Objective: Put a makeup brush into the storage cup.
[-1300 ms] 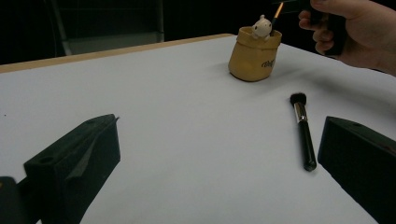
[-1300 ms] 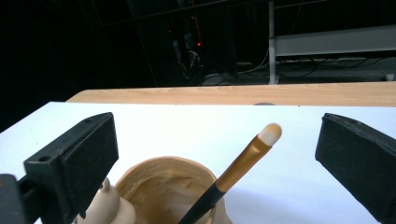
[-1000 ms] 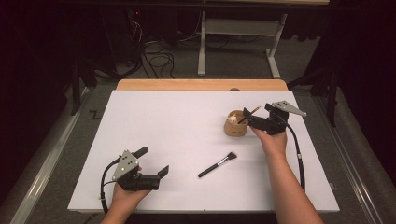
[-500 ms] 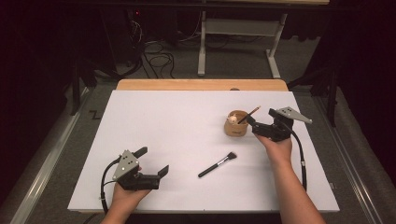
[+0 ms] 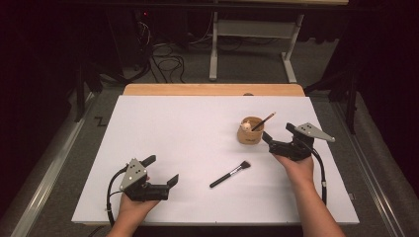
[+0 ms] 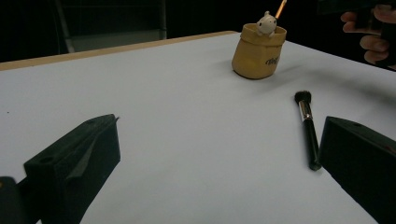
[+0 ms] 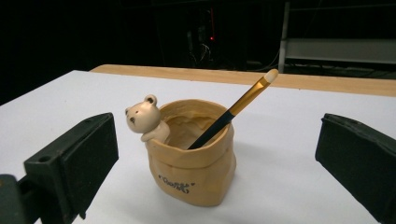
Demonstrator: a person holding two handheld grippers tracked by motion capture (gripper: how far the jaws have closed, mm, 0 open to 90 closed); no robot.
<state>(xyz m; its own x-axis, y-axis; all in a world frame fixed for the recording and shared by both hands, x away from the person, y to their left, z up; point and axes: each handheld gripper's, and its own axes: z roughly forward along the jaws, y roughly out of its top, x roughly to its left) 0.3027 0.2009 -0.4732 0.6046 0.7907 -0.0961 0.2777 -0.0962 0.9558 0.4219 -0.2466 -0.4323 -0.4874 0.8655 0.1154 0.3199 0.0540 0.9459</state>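
White bench (image 5: 188,133), dark room behind. We hold both grippers released: pot (image 7: 194,151) just ahead of right gripper (image 5: 279,139), its label unreadable; makeup brush (image 6: 307,128) right of left gripper (image 5: 160,171).

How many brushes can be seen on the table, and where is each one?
2. One slim brush leans inside the bear pot, handle down. One black brush lies flat on the white table, between the two grippers. The pot's depth may hide more.

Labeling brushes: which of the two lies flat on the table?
The black-handled brush, flat on the table. The gold-and-black brush leans inside the bear pot.
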